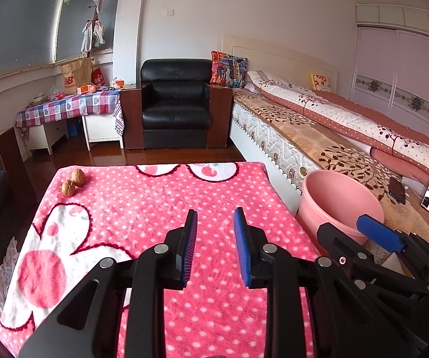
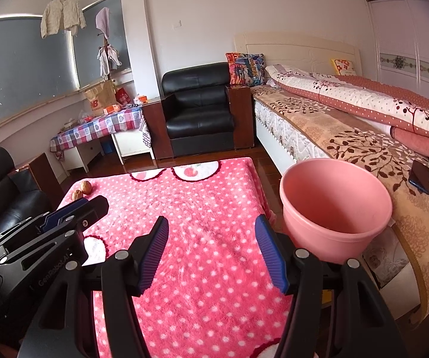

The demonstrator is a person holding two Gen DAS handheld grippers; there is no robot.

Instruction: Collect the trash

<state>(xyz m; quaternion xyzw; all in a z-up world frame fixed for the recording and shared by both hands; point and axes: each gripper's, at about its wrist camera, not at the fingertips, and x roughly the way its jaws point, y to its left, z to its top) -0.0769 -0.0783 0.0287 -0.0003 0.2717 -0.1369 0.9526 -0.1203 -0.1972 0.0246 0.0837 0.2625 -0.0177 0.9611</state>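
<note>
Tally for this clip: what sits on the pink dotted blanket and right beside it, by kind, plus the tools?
Walnuts: 2, touching, at the far left corner of the blanket
Pink bucket: 1, off the right edge
Left tool: 1, open
Right tool: 1, open
Total: 5

Both cameras sit low at the bench's point(image 1: 154, 203) near edge, tilted down and facing the armchair point(image 1: 175, 101). The left one looks from farther left; both take in the bench top, the pink bucket point(image 2: 333, 205) and the bed point(image 2: 348, 137).
</note>
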